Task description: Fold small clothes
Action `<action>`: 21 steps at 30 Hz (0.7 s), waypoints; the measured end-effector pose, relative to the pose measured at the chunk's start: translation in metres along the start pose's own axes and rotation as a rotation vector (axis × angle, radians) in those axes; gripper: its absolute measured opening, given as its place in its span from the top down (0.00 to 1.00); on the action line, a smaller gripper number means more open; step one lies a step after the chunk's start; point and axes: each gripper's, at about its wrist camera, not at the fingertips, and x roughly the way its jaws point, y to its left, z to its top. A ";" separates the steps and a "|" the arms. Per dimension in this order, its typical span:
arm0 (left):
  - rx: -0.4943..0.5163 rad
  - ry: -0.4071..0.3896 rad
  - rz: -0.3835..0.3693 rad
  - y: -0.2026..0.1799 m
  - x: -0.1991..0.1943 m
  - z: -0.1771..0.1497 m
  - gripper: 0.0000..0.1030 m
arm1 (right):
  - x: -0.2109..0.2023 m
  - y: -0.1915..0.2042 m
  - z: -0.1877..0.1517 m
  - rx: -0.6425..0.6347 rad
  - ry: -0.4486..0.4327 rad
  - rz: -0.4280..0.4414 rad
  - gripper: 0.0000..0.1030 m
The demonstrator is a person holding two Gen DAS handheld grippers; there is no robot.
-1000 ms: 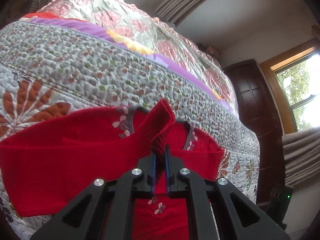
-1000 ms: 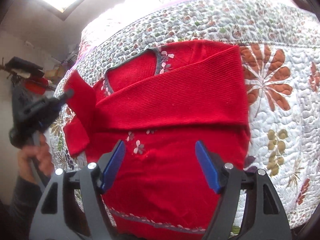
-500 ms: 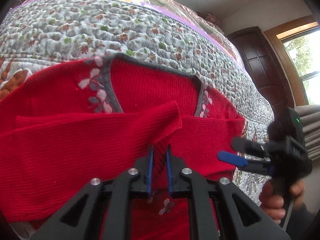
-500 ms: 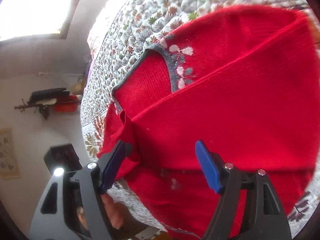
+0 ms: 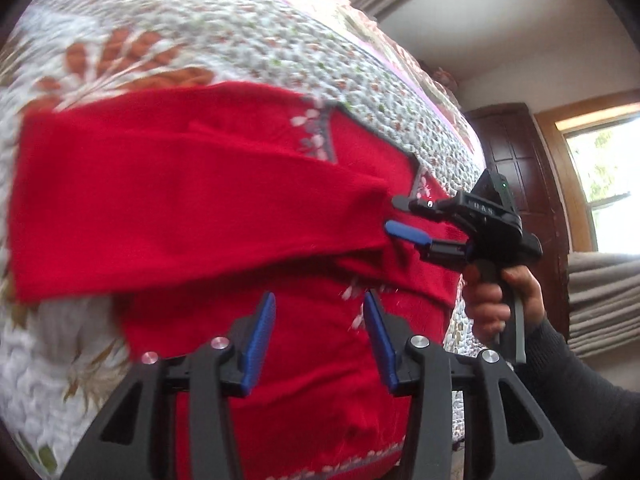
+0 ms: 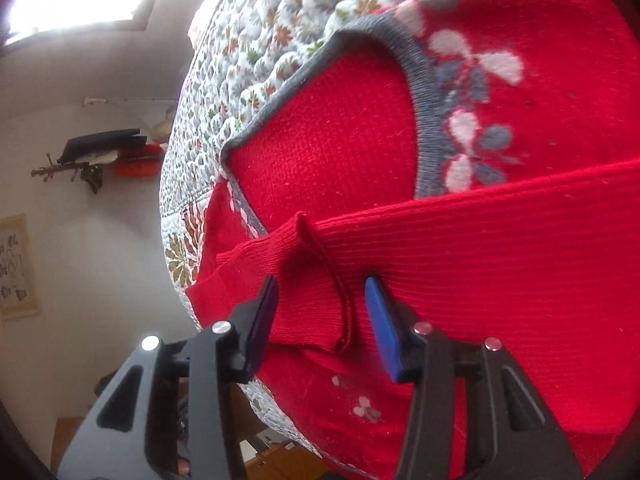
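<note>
Left wrist view first: red sweater [image 5: 208, 216] lies flat on the quilted bedspread [image 5: 224, 44], one sleeve [image 5: 192, 204] folded straight across the chest, I'd guess to square the body up before folding it over. The left gripper [image 5: 318, 334] hangs over the lower body with its jaws apart and nothing in them. Half a second ago those jaws were pinched on the sleeve's cuff, so it has let go and backed off. The right gripper [image 5: 394, 214], held in a hand [image 5: 504, 300], now sits right at the cuff end.

Right wrist view: the right gripper [image 6: 322, 312] has its jaws spread fairly wide on either side of the ribbed cuff [image 6: 312, 280], not closed on it yet, probably lining up to tidy or tuck it. It has moved in much closer than before; the grey-trimmed neckline [image 6: 420, 92] now fills the frame.
</note>
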 end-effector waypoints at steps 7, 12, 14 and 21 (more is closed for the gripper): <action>-0.124 -0.009 0.005 0.034 -0.027 -0.031 0.54 | 0.025 0.023 0.005 -0.049 0.015 -0.010 0.64; -0.155 -0.018 0.008 0.042 -0.036 -0.042 0.54 | 0.023 0.036 0.009 -0.075 -0.012 -0.028 0.94; -0.165 -0.022 0.009 0.045 -0.039 -0.044 0.54 | 0.016 0.038 0.008 -0.081 -0.027 -0.032 0.96; -0.182 -0.043 0.014 0.047 -0.050 -0.049 0.54 | -0.032 0.055 -0.005 -0.129 -0.129 -0.043 0.97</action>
